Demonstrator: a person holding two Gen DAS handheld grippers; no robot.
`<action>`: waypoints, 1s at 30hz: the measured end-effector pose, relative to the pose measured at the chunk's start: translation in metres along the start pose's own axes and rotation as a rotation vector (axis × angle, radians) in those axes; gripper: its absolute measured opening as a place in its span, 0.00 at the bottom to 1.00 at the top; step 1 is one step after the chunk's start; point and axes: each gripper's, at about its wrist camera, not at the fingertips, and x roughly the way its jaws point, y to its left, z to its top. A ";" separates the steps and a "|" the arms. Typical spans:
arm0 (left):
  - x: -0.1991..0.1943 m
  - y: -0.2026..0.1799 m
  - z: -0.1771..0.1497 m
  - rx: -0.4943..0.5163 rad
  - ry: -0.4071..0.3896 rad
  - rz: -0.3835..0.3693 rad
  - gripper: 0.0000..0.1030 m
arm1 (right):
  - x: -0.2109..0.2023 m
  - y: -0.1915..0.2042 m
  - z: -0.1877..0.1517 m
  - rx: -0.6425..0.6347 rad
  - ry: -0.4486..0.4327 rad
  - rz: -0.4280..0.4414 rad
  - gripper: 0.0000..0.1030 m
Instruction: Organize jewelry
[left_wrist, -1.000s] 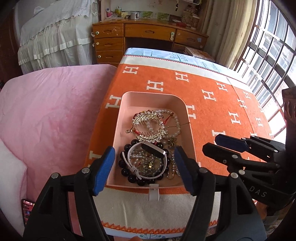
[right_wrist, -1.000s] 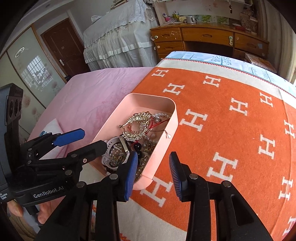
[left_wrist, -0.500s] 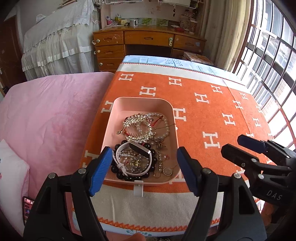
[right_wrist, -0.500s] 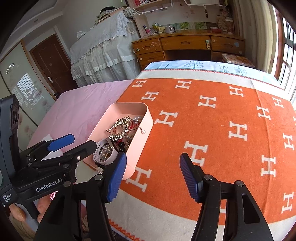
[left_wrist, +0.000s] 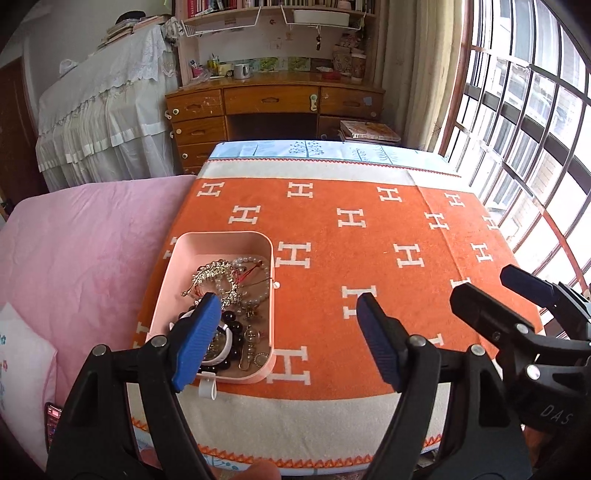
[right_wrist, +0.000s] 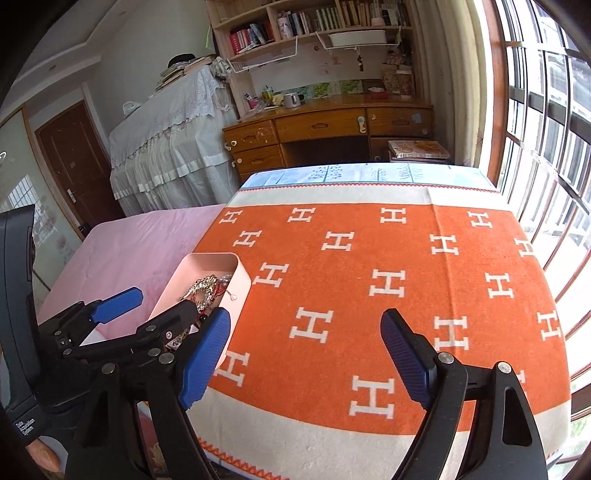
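A pink open box (left_wrist: 218, 242) sits at the near left of the orange H-pattern blanket (left_wrist: 369, 236). It holds a gold hair comb (left_wrist: 212, 275), pearl strands, black beads and a white bracelet. My left gripper (left_wrist: 286, 339) is open and empty, raised above the table's near edge, its left finger over the box. My right gripper (right_wrist: 304, 358) is open and empty, raised to the right of the box (right_wrist: 236, 280). It also shows at the right of the left wrist view (left_wrist: 517, 295).
A pink bed cover (left_wrist: 74, 251) lies left of the table. A wooden desk (left_wrist: 273, 107) with drawers stands beyond the far edge. Barred windows (left_wrist: 535, 110) run along the right. A phone (left_wrist: 51, 417) lies at the lower left.
Both grippers have pulled back and up from the box, so it looks smaller and farther left. The right gripper's jaws have opened wider. The jewelry stays in the box.
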 end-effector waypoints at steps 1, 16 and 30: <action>-0.001 -0.005 0.001 0.005 -0.007 0.004 0.72 | -0.004 -0.004 0.000 0.006 -0.009 -0.010 0.83; -0.014 -0.021 0.005 -0.011 -0.036 0.064 0.72 | -0.032 -0.019 -0.009 0.041 -0.073 -0.070 0.83; -0.019 -0.022 0.005 -0.010 -0.050 0.051 0.72 | -0.042 -0.017 -0.008 0.040 -0.122 -0.099 0.83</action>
